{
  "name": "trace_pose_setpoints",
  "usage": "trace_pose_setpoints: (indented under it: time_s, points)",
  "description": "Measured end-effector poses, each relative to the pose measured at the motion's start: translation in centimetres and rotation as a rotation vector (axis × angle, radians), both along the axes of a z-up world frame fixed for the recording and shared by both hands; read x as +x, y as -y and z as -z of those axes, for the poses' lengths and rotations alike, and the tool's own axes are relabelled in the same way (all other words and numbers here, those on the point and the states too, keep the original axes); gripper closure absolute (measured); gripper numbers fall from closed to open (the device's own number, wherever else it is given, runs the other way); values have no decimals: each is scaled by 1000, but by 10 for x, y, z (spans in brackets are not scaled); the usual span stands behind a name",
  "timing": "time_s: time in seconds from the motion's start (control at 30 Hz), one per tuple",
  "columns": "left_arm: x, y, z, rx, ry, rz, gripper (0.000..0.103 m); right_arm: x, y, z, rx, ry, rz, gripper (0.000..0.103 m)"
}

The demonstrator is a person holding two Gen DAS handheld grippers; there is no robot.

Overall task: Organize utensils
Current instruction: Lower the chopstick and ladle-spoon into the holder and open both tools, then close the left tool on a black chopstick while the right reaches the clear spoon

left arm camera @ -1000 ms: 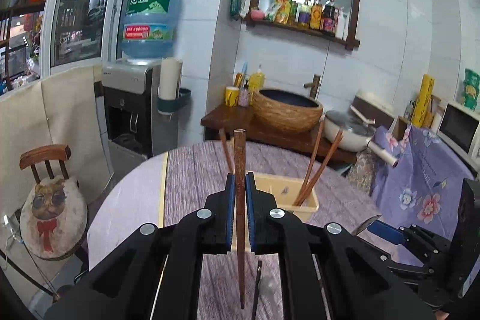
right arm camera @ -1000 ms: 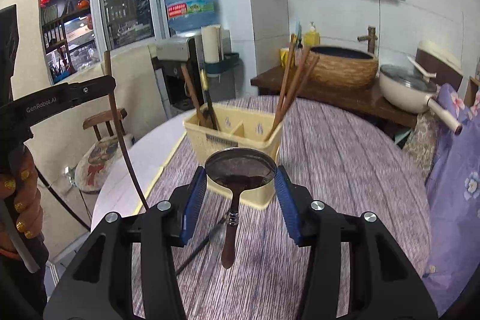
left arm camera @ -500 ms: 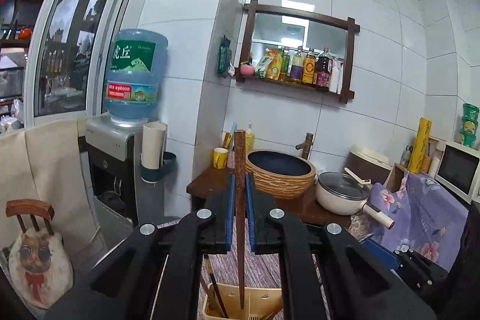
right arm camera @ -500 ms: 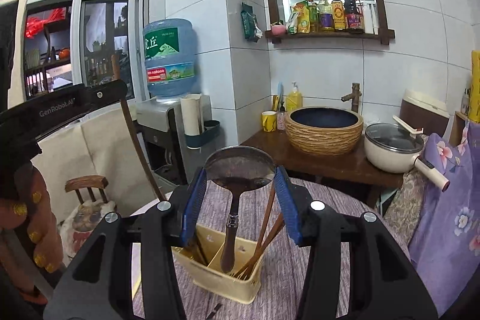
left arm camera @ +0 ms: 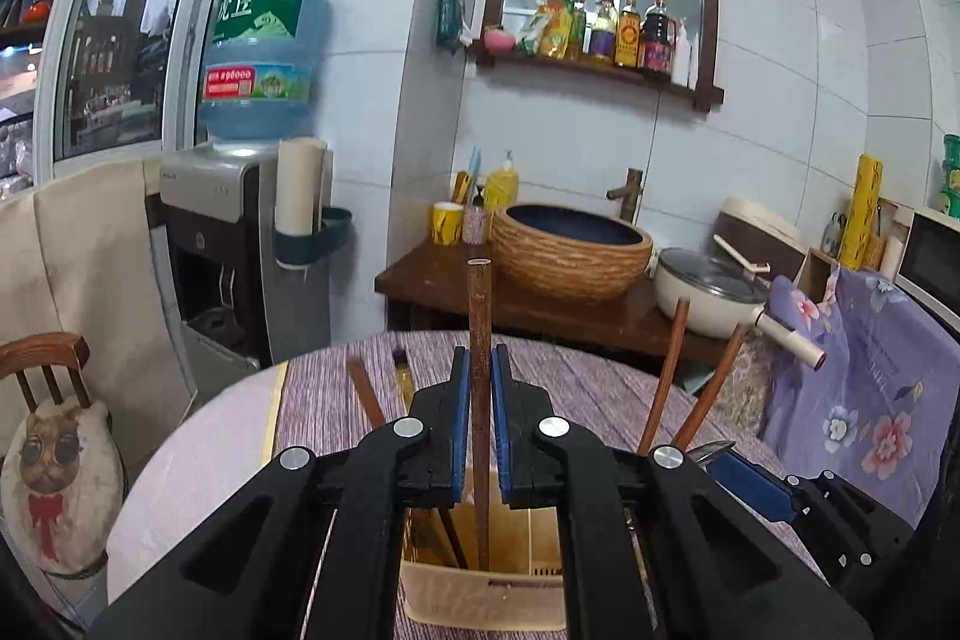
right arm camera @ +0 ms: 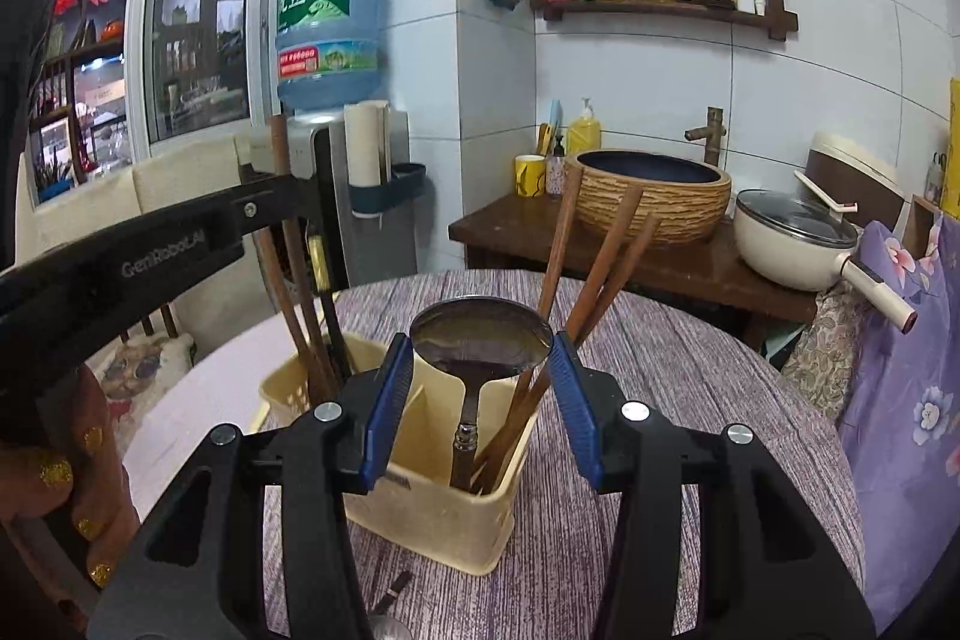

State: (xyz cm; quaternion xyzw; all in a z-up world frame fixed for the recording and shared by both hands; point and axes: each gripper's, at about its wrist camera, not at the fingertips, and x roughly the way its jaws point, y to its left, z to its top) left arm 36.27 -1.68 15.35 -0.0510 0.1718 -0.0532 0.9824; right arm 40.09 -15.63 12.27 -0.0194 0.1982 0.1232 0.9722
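Clamped on a single brown chopstick (left arm camera: 479,340), the left gripper (left arm camera: 480,424) holds it upright, its lower end dipping into the yellow utensil caddy (left arm camera: 480,601) directly below the jaws. Beside it, the right gripper (right arm camera: 483,400) grips a metal spoon (right arm camera: 480,337) by the bowl, blue pads pressing either edge, handle hanging down into the caddy's right-hand compartment.

Just under and ahead of the right gripper, that compartment already holds several chopsticks (right arm camera: 606,256) leaning to the right; to its left, the far compartment holds another bundle of sticks (right arm camera: 300,316) standing beside the left gripper's arm. Neither held piece is let go yet, so I judge the sorting well advanced but unfinished: both utensils need lowering and releasing. Below the right gripper, near the bottom edge, a small dark item and something metallic lie on the purple tablecloth (right arm camera: 690,340); what they are I cannot tell, and they may remain to be collected.

Beyond the table stand a woven basin (right arm camera: 651,196) and a lidded pot (right arm camera: 792,238).
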Motion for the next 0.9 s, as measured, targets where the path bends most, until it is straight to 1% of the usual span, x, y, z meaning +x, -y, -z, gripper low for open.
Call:
trace_pose_setpoints:
  time_s: [0.17, 0.3, 0.33, 0.4, 0.43, 0.5, 0.53, 0.57, 0.63, 0.7, 0.73, 0.83, 0.9]
  points:
    - [1, -5, 17, -3, -33, 0, 95, -8, -10, 16, -47, 16, -13, 55]
    - [-1, -14, 18, -31, -51, 9, 95, -11, -15, 22, -89, 35, -12, 55]
    - [-3, -17, 16, -39, -49, 12, 95, -14, -15, 22, -100, 53, -13, 54]
    - [-12, -21, 11, -41, -33, 17, 94, -19, -15, 20, -116, 83, -8, 47]
    - [-17, -24, 8, -43, -23, 14, 92, -22, -14, 18, -120, 96, -4, 42]
    - [-30, -30, 4, -52, 0, 8, 80, -29, -12, 13, -119, 119, -2, 39]
    - [-36, -34, 2, -61, 12, 2, 67, -35, -12, 9, -118, 132, -8, 38]
    - [-45, -38, 1, -72, 23, -8, 57, -38, -10, 7, -120, 141, -12, 34]
    - [-57, -44, 2, -77, 26, -22, 54, -48, -8, 2, -126, 162, -14, 32]
    - [-67, -48, 6, -66, 2, -24, 50, -55, -4, -2, -117, 158, -10, 32]
    - [-72, -50, 10, -57, -22, -27, 46, -61, 1, -2, -98, 146, -7, 32]
    - [-84, -54, 28, -44, -111, -16, 45, -78, 14, -1, -30, 102, -1, 28]
    - [-94, -54, 47, -33, -177, -4, 45, -89, 22, 5, -3, 73, 3, 26]
